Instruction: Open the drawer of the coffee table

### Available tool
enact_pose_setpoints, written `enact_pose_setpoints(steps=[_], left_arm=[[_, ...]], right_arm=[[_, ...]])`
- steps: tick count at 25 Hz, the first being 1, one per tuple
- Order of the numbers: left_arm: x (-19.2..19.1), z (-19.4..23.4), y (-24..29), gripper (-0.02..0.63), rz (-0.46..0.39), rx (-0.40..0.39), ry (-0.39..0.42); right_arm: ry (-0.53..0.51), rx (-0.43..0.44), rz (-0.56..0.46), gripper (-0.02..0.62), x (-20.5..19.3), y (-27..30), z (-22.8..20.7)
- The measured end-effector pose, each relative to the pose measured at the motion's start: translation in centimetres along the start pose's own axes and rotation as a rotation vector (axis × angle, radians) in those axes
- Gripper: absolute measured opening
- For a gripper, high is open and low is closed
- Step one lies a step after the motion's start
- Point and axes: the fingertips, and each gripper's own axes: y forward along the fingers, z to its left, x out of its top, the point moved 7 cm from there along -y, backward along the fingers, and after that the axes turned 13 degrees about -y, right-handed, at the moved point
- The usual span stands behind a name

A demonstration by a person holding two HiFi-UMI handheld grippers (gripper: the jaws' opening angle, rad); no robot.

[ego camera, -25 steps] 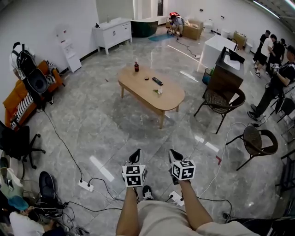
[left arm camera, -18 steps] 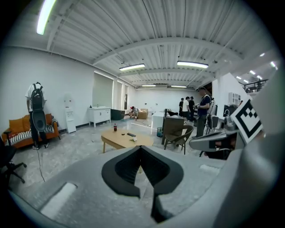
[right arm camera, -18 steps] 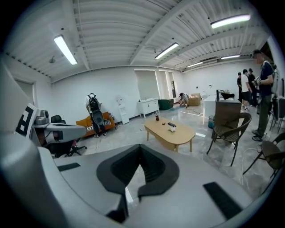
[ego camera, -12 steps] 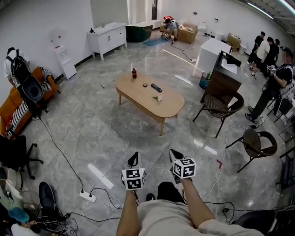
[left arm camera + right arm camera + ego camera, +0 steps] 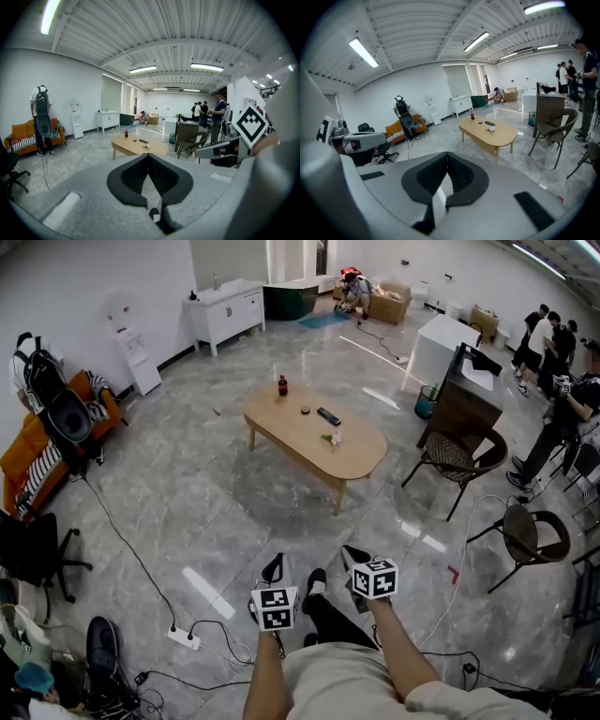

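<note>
Grey marble floor, wooden coffee table ahead — left gripper, right gripper closed, empty.

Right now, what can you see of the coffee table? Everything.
The coffee table is a low, light wood-look oval top with a deep apron and slim legs, standing level on the grey floor mid-room. On it: a dark bottle at the far end, a black remote near the middle, two small items too small to name. No drawer front can be made out.
</note>
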Motion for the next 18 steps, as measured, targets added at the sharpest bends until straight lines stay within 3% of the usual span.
enact_pose_setpoints(steps=[5,11,18], left_arm=[[1.2,1.2,3.2,0.011,0.007,-0.004,0.003],[3.5,2.1,7.2,0.011,0.017,-0.025,0.021],[7.8,1.7,12.5,0.011,0.005,-0.085,-0.031]], right_arm=[[-0.003,0.039,-0.001,0.015,1.4,3.0,-0.8],[0.055,0.020,-0.016,0.015,3.4,6.4,-3.5],[0.118,-0.039,0.024,0.015,5.2,9.4,-9.5]])
